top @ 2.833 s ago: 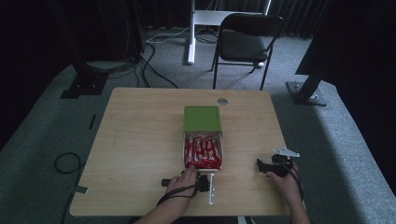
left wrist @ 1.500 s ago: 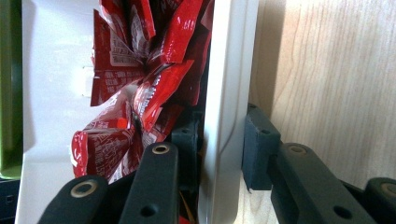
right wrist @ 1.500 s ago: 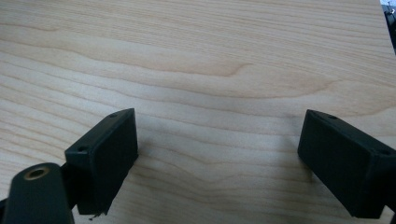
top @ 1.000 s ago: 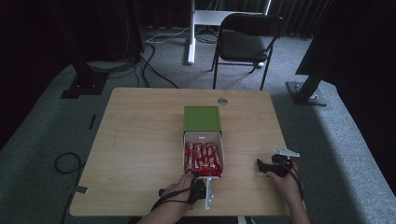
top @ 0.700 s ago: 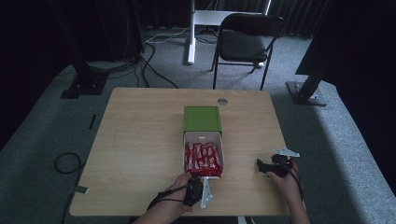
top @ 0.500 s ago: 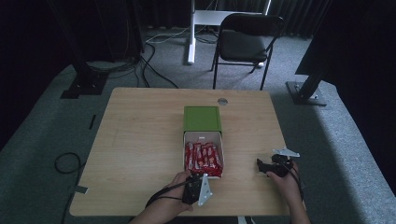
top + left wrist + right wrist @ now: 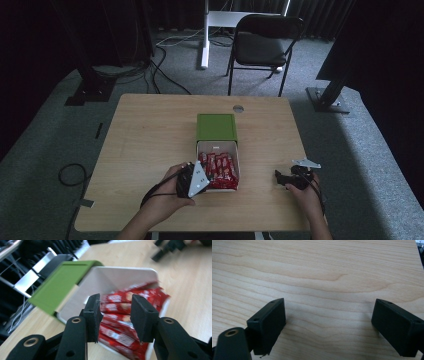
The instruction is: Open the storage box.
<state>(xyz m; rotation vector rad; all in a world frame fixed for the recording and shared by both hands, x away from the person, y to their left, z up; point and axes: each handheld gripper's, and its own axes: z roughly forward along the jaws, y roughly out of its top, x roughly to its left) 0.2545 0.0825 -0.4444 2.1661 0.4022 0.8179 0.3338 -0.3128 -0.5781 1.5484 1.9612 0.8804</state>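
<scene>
Red candy bars point(image 7: 219, 168) lie packed in the white box point(image 7: 236, 165) at table centre. Left gripper point(image 7: 115, 311) – jaws narrow, empty – hovers at the box's 7 o'clock; judged step: approach. Next: descend onto one bar. Right gripper point(image 7: 328, 322) rests wide at 3 o'clock.

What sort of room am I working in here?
Probably a recording studio or lab space, not a home: a bare wooden table on grey carpet, a folding chair behind it, dark equipment stands with loose cables on the floor.

Wooden table point(image 7: 150, 145) under snack box point(image 7: 216, 131)
</scene>
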